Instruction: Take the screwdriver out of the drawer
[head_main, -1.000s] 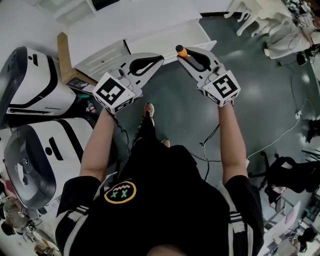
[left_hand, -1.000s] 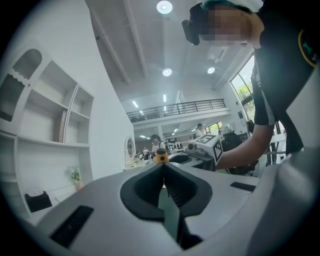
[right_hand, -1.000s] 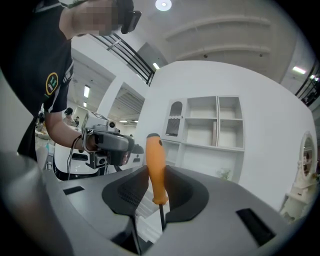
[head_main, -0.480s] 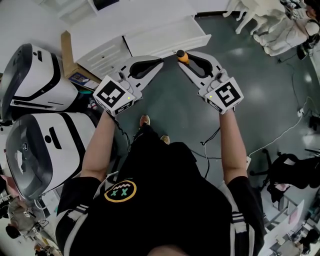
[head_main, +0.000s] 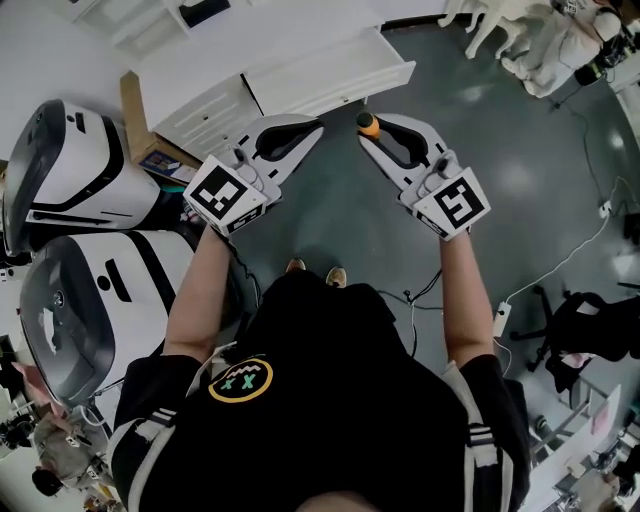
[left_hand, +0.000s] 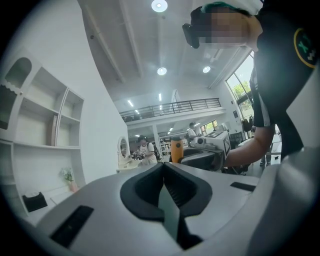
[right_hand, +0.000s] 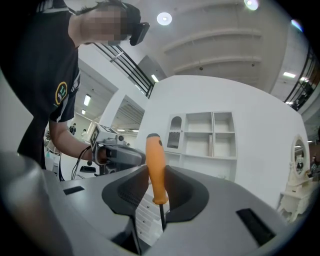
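My right gripper (head_main: 370, 138) is shut on the screwdriver (head_main: 368, 124), whose orange handle stands upright between the jaws. In the right gripper view the handle (right_hand: 154, 155) rises above the pads and the thin dark shaft runs down between them at the right gripper (right_hand: 155, 172). My left gripper (head_main: 312, 128) is shut with nothing in it; in its own view the left gripper (left_hand: 163, 172) shows its jaws together. Both are held level over the grey floor, apart from the white drawer (head_main: 335, 92) that stands pulled out of the low cabinet.
Two large white-and-black machines (head_main: 70, 170) stand at the left, with a cardboard piece (head_main: 130, 105) against the cabinet. Cables and a power strip (head_main: 500, 320) lie on the floor at the right. White furniture (head_main: 490, 20) stands at the far right, shelves (right_hand: 210, 135) behind the cabinet.
Both grippers have drawn back from the cabinet and drawer, the right one carrying the screwdriver with it. The person has stepped back, and a wider strip of floor lies before the drawer.
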